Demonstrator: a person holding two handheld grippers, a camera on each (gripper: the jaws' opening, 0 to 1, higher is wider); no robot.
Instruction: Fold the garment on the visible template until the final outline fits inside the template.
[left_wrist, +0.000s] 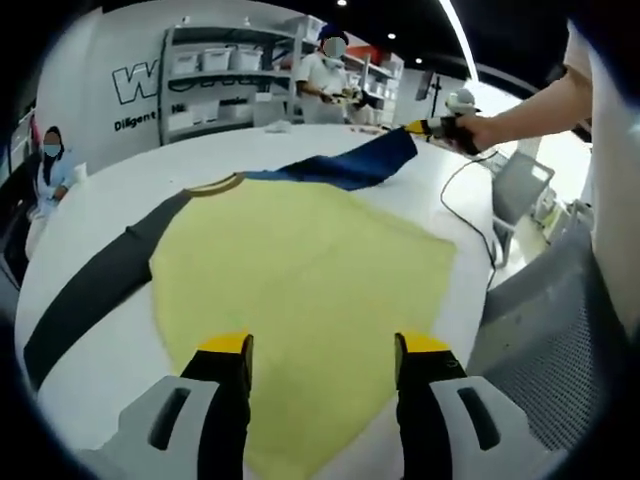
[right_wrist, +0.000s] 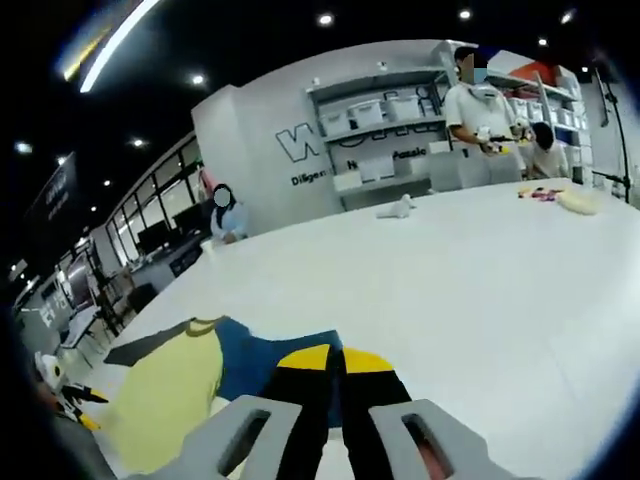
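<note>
The white tabletop (left_wrist: 100, 200) carries a yellow shirt (left_wrist: 300, 270) spread flat, its collar (left_wrist: 215, 185) on the far side from the left gripper (left_wrist: 320, 350) and its hem nearest that gripper's jaws. No template outline can be made out under the cloth. A dark sleeve (left_wrist: 90, 290) lies stretched out to the left, running toward the near left edge of the tabletop. The blue sleeve (left_wrist: 350, 165) runs out to the right and far side, where the right gripper (left_wrist: 425, 128), held in a person's hand (left_wrist: 480, 128), has it pinched at the cuff. In the right gripper view the jaws are closed together on the blue cloth (right_wrist: 255, 350), with the right gripper (right_wrist: 335, 365) over it.

The left jaws stand open and empty above the shirt's lower body. The sleeve's long axis points from the right gripper back toward the collar, so folding it inward likely means carrying it across the yellow body. Bare tabletop lies beyond the collar; the right edge of the tabletop is close to the shirt's side.
</note>
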